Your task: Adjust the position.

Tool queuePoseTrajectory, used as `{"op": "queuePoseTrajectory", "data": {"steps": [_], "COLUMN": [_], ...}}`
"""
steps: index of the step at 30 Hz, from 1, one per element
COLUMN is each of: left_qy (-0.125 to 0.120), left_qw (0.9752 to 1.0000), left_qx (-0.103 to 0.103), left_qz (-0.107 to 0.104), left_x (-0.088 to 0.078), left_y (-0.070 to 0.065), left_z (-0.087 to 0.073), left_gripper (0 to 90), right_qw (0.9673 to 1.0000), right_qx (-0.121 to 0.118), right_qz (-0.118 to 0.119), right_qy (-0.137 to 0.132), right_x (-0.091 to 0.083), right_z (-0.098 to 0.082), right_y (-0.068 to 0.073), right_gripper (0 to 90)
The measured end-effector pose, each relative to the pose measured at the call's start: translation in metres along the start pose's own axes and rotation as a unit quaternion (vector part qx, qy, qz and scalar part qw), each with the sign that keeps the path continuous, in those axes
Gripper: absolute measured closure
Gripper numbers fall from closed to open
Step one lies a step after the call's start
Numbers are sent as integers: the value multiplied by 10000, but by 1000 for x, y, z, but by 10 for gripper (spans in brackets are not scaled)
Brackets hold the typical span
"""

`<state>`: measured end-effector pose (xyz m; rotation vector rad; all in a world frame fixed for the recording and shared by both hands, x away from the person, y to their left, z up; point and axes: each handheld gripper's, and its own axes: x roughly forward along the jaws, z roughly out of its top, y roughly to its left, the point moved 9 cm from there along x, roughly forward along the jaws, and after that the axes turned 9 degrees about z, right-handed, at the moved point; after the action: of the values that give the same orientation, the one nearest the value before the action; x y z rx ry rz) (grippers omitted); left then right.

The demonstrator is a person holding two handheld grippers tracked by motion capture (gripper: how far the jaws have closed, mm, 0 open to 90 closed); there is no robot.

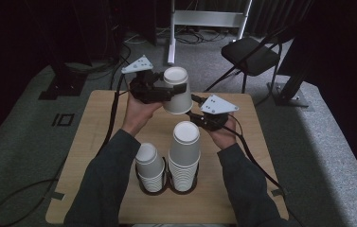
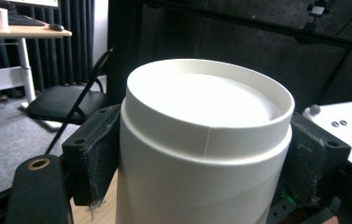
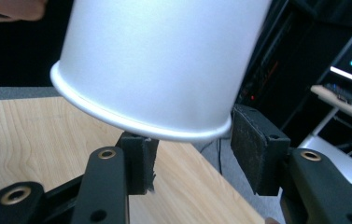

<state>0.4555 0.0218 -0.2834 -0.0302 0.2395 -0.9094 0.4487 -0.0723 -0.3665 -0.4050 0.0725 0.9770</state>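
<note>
High view overhead, gripper views close-up

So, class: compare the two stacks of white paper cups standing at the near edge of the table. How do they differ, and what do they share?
The right stack stands taller than the left stack. The right stack shows many nested rims near its base, so it holds more cups; the left stack shows fewer. The right stack's top cup sits higher and a little farther from the person. Both are white paper cups, upside down, each in a black ring holder on the table.
</note>
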Motion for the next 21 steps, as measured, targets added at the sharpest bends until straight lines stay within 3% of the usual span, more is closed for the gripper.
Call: {"op": "queuePoseTrajectory", "data": {"steps": [3,5,9,14,16,21], "left_qy": [145,190,209,212,186,183], "left_qw": [9999,9998,9995,9991,9983,9980], "left_qx": [-64,-85,-127,-123,-86,-31], "left_qz": [-47,58,207,351,538,609], "left_x": [4,6,7,5,3,-3], "left_y": [1,2,5,11,17,24], "left_z": [-3,-5,-5,-4,-3,-5], "left_gripper": [214,208,164,129,129,130], "right_qw": [9999,9999,9997,9994,9992,9991], "right_qx": [-78,-104,-105,-66,0,-17], "right_qz": [-34,-42,-50,-131,-162,-135], "right_qy": [-83,-113,-218,-309,-366,-405], "right_x": [1,2,-1,-5,-8,-11], "right_z": [2,2,5,7,7,10], "right_y": [1,2,2,-2,-4,-3], "right_gripper": [514,521,707,825,821,824]}}
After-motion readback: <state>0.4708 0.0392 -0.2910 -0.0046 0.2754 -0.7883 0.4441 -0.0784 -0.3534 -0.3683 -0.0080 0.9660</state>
